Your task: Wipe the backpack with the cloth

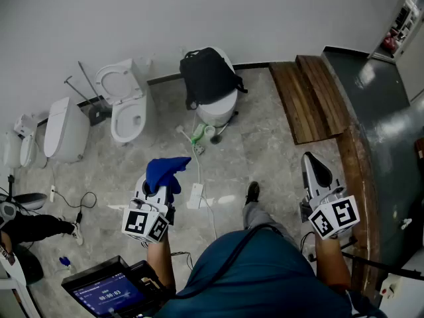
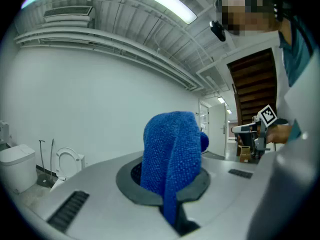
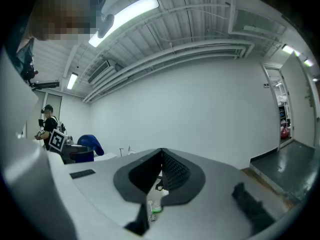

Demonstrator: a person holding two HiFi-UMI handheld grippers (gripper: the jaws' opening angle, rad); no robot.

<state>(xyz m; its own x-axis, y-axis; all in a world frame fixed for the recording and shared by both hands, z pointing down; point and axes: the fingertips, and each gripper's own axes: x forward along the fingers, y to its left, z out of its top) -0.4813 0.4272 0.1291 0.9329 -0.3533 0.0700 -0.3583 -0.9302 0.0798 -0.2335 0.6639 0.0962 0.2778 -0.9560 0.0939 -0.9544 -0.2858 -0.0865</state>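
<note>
A black backpack [image 1: 208, 76] rests on top of a closed white toilet [image 1: 217, 107] against the far wall. My left gripper [image 1: 159, 179] is shut on a blue cloth [image 1: 165, 171], which bulges up from between its jaws; the blue cloth [image 2: 172, 159] fills the middle of the left gripper view. That gripper hangs well short of the backpack. My right gripper [image 1: 316, 166] is shut and empty, off to the right of the backpack, its dark pads [image 3: 172, 170] meeting at the tip [image 3: 161, 150].
An open toilet [image 1: 123, 100] and more white fixtures [image 1: 65, 128] line the left wall. A green-and-white item [image 1: 199, 135] and cables lie on the floor before the backpack. A wooden platform [image 1: 310, 95] runs along the right. A tablet [image 1: 103, 292] sits near the person's body.
</note>
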